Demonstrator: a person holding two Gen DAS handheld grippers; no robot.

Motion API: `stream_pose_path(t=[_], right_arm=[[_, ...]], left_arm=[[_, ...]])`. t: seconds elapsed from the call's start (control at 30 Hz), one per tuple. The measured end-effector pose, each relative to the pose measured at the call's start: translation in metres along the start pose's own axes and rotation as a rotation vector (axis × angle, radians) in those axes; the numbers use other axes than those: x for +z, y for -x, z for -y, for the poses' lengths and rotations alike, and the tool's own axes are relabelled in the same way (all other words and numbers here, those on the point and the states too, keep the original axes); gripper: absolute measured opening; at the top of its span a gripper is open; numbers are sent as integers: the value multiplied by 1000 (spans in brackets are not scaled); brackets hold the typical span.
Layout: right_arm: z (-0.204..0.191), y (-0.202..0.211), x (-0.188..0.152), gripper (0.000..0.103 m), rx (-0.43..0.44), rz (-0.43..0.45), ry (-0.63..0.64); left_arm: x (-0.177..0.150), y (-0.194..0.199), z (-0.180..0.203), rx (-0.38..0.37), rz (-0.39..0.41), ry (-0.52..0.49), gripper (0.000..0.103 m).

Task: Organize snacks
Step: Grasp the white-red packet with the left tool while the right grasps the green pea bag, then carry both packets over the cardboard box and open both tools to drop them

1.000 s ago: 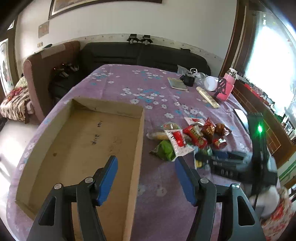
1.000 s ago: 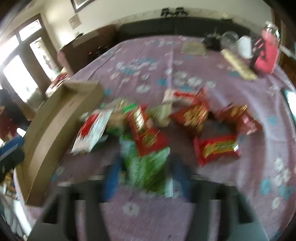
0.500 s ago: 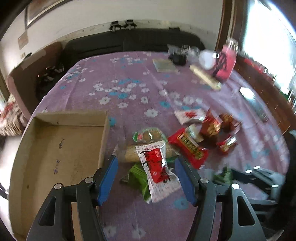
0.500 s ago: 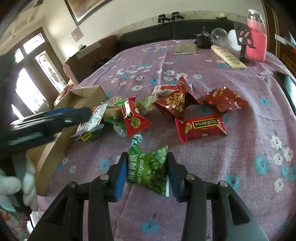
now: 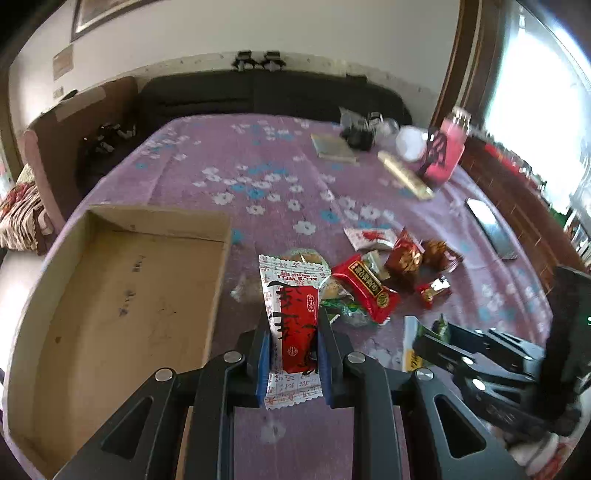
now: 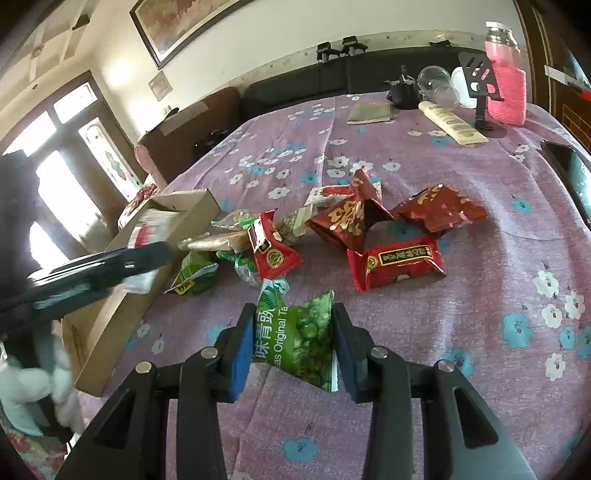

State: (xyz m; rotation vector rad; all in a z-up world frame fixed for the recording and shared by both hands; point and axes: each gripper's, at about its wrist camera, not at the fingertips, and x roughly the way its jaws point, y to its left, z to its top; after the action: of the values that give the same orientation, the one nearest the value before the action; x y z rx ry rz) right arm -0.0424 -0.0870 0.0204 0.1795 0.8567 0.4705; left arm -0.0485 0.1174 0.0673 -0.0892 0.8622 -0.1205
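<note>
The left gripper (image 5: 293, 345) has just closed on the white-and-red snack packet (image 5: 291, 317), lengthwise between its fingers; the cardboard tray (image 5: 218, 291) lies just left. The right gripper (image 6: 293, 345) apparently clamps the green pea packet (image 6: 295, 332).

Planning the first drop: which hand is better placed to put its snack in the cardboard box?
Left. The left gripper is shut on the white-and-red packet right beside the cardboard box; the right gripper, holding the green pea bag, sits farther away.

A black sofa (image 5: 269, 92) stands against a pale wall (image 5: 258, 33) that bears a framed picture (image 6: 177, 26). A brownish armchair (image 5: 77, 122) sits at the sofa's end. Bright daylight pours through a wood-framed window (image 5: 535, 92) and glazed doors (image 6: 74, 162).
</note>
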Motion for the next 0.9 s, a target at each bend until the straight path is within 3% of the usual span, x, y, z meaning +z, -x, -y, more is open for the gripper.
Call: stream_pose_path(t=[0.17,0.4,0.5,0.67,0.9], right_arm=[[1,2,0,39,-9,13,-4],[-2,2,-2,39,-33,13,7],[-6,3,-2,39,-55,21,20],[-11,10,-1,39,-90,39,29],[-55,33,8,39,-18,78,61]], left_arm=[[-10,37,-22,-9,81,74,21],[-30,66,-45,126,144,84,22],[-35,73,-58,142,154,116,22],[-40,88,-71,135,185,150,22],[-47,101,-94,126,215,205,22]])
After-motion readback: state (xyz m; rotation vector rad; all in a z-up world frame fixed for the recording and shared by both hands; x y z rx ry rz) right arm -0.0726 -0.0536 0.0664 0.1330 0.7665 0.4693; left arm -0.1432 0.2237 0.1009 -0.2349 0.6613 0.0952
